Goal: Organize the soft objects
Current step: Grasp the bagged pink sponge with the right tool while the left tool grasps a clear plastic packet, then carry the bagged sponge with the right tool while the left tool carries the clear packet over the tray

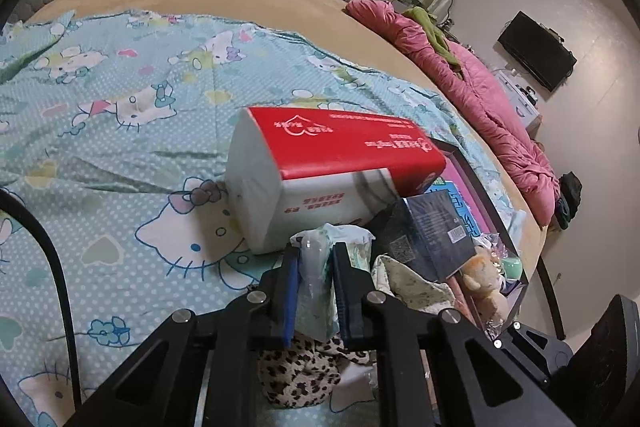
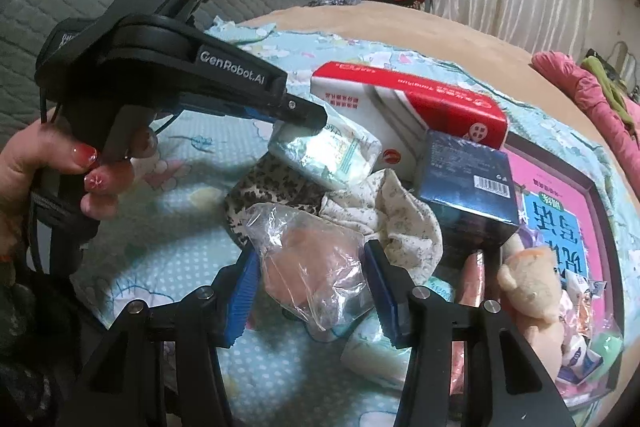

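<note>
My left tool is clamped on a soft, crinkly plastic-wrapped tissue pack, its blue ribbed pads pinching the pack's end just in front of a boxy red-and-white tissue brick. My right tool is closed on a clear, wrinkled plastic bag with something rounded and peach-coloured inside. Beneath and beyond both tools lie leopard-print cloth, a floral rag, a glossy dark blue box and a fuzzy tan plush toy on the cartoon-cat bedsheet.

Both wrist views close, angled down; share tissue box.
</note>
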